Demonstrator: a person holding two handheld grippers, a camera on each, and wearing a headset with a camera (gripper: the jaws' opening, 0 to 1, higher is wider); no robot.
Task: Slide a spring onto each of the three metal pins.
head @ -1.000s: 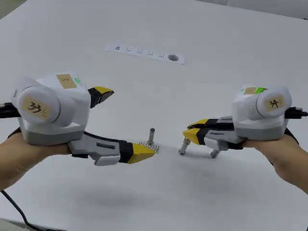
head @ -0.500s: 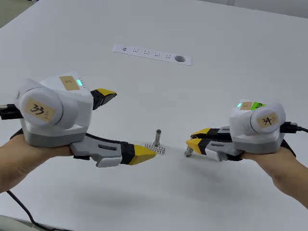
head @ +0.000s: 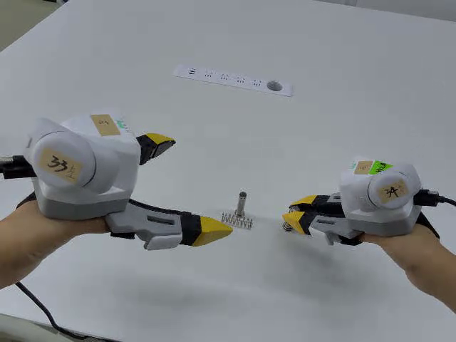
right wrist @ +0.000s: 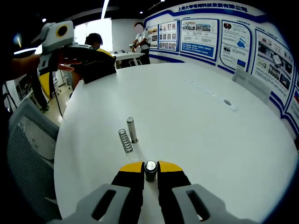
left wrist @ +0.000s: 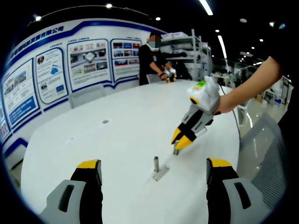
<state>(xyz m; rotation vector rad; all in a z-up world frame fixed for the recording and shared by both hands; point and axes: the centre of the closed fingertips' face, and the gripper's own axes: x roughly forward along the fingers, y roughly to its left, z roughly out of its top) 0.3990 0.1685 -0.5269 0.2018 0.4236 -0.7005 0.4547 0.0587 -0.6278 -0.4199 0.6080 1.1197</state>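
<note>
One white table (head: 342,85) carries all the work items and spans the head view. The left gripper (head: 196,187) is the larger body in that view; it is held in the person's left hand just above the table at the near left, jaws spread wide apart and released, gripping nothing. The right gripper (head: 293,214) is held in the right hand at the near right, its yellow tips pointing toward the left gripper, and its jaws are clenched on a metal pin (right wrist: 150,170). In the right gripper view this pin is seen end-on between the two tips; whether a spring sits on it cannot be told. A white power strip (head: 231,78) lies flat on the far part of the table, well apart from both grippers. A second pin (head: 241,203) stands upright on the table between the two grippers, bare along its visible shaft. A loose spring (head: 236,221) lies on its side just beside the foot of this standing pin, on the side nearer the person, with neither gripper touching it.
</note>
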